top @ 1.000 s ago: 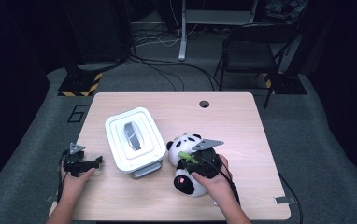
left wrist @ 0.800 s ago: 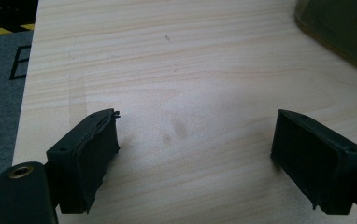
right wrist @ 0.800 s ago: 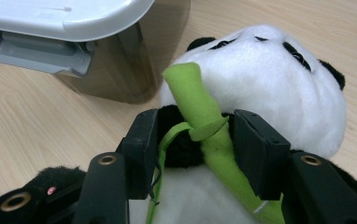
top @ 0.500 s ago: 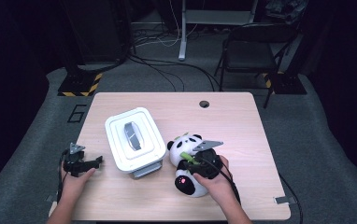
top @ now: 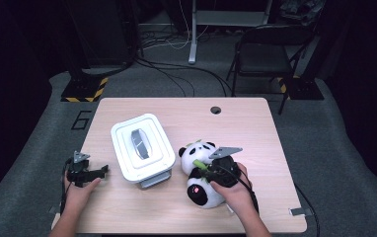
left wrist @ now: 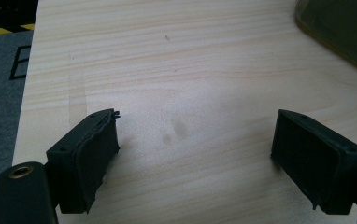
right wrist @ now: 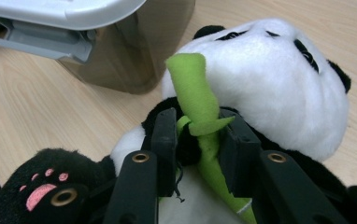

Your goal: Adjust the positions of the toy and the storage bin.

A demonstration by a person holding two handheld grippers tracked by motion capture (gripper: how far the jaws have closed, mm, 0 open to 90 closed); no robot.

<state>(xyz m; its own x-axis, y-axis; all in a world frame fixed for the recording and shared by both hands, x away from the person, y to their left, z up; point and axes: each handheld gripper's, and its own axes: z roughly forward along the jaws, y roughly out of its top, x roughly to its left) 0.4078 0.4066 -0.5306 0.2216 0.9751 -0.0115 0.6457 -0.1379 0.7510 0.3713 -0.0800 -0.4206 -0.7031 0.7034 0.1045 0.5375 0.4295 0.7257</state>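
A: Nearest first: what has the right tool point(right wrist: 193, 154) got?
B: It has just been closing, and its jaws now pinch the panda point(right wrist: 279, 88) at the chest, on the green stalk point(right wrist: 197, 100) and the black arm behind it. In the high view the right tool point(top: 207, 168) sits on top of the panda point(top: 202, 190), which lies on its back on the worktop point(top: 255, 123).
A: And just past those jaws?
B: The panda's white head, then the box point(right wrist: 134, 51) with its white lid, close beside the toy.
A: The left tool?
B: The left tool point(left wrist: 195, 154) is wide open, with bare worktop point(left wrist: 176, 70) between its jaws. In the high view the left tool point(top: 89, 170) rests by the near edge, with the box point(top: 142, 148) just beyond its tips, apart from them.
A: Farthest off?
B: A chair point(top: 260, 54) on the floor, beyond the worktop.
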